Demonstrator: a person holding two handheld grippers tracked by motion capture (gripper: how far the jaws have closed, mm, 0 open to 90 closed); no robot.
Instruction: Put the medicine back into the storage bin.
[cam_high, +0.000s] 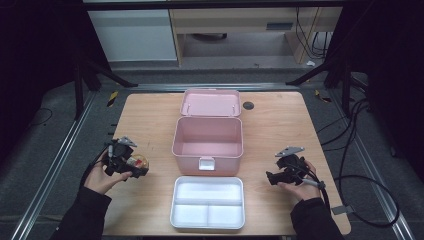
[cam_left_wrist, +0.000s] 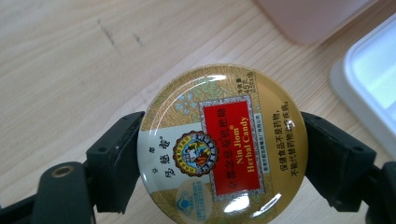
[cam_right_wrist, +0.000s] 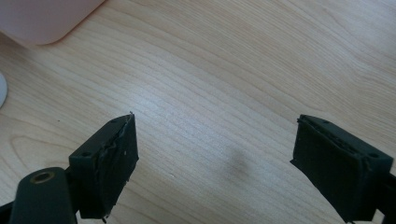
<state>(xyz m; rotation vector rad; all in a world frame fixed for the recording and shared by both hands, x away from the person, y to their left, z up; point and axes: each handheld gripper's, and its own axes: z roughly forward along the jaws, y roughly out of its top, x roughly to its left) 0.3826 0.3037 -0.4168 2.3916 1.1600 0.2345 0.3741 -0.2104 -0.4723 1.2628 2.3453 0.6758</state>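
Observation:
A round gold and red herbal candy tin (cam_left_wrist: 222, 145) sits between the two black jaws of my left gripper (cam_left_wrist: 219, 156), whose pads press on its rim; it hangs above the wooden table. In the high view the tin (cam_high: 140, 162) is at the table's left side with the left gripper (cam_high: 136, 166) shut on it. My right gripper (cam_high: 270, 177) rests at the right side of the table, jaws wide apart and nothing between them (cam_right_wrist: 215, 163). An open pink box (cam_high: 208, 141) stands in the middle, lid tipped back.
A white three-compartment tray (cam_high: 208, 202) lies at the table's front edge, just before the pink box. Black cables (cam_high: 360, 170) trail off the right side. A dark round hole (cam_high: 248, 105) marks the tabletop behind the box.

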